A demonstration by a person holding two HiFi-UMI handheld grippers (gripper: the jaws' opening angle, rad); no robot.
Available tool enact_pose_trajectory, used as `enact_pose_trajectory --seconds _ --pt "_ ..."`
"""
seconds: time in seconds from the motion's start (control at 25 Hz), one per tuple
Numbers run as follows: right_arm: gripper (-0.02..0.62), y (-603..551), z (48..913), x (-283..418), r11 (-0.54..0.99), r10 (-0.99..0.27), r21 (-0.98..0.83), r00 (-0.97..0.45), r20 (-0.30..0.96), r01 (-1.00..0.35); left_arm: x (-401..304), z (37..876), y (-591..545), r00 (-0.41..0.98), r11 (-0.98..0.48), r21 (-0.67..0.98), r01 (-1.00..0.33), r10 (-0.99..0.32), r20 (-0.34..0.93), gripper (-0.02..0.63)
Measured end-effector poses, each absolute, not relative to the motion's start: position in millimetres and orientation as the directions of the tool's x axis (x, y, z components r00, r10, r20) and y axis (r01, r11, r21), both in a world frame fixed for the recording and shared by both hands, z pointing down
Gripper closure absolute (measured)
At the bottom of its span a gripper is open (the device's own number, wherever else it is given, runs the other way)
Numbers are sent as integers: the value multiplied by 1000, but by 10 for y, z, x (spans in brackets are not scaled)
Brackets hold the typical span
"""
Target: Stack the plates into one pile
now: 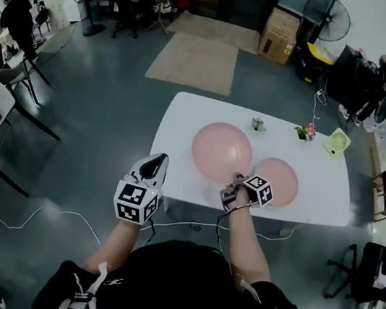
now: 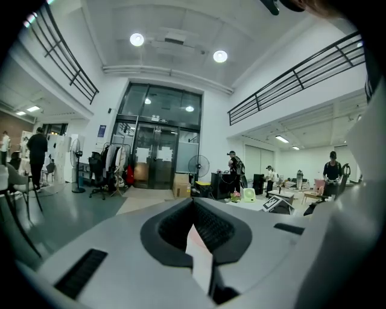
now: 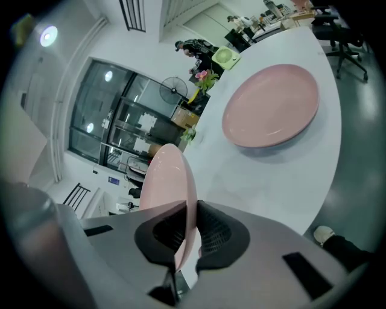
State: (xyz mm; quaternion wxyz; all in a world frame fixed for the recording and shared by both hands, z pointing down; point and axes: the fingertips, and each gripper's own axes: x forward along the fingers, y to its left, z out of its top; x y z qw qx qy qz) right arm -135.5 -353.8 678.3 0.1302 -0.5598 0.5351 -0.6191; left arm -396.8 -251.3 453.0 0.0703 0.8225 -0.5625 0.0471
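I am looking down on a white table (image 1: 185,116) that stands on the grey floor of a large hall. Two pink plates are on or over it. The larger plate (image 1: 219,149) is towards the table's middle. The right gripper (image 1: 234,182) has its near rim pinched between the jaws.

In the right gripper view that plate (image 3: 170,175) runs edge-on up from between the dark pads (image 3: 216,234) of the right gripper (image 3: 186,224), tilted against the table top. I cannot tell whether its far edge touches the table. The smaller plate (image 1: 278,181) lies flat just to the right of the gripper. In the right gripper view it (image 3: 271,105) sits apart from the held plate, with bare white table (image 3: 265,178) between them.

The left gripper (image 1: 157,160) hangs off the table's near left corner, over the floor, well apart from both plates. Its own view shows the jaws of the left gripper (image 2: 194,211) pressed together with nothing pinched, pointing roughly level across the hall.

Along the table's far edge stand two small potted plants (image 1: 258,124), one with pink flowers (image 1: 305,131), and a pale green object (image 1: 336,142) at the far right corner. Beyond the table a brown mat (image 1: 194,62) lies on the floor, with a cardboard box (image 1: 279,34) and a standing fan (image 1: 326,18) behind it. A white cable (image 1: 36,215) trails across the floor to my left.
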Motion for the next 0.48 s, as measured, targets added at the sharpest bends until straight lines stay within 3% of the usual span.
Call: enact_pose_trajectory --seconds 0.48 --pt "551 -3163 6699 75 -529 -810 -784 -81 580 -326 -2932 4578 -2851 577 -571 84 -816 -801 159 594"
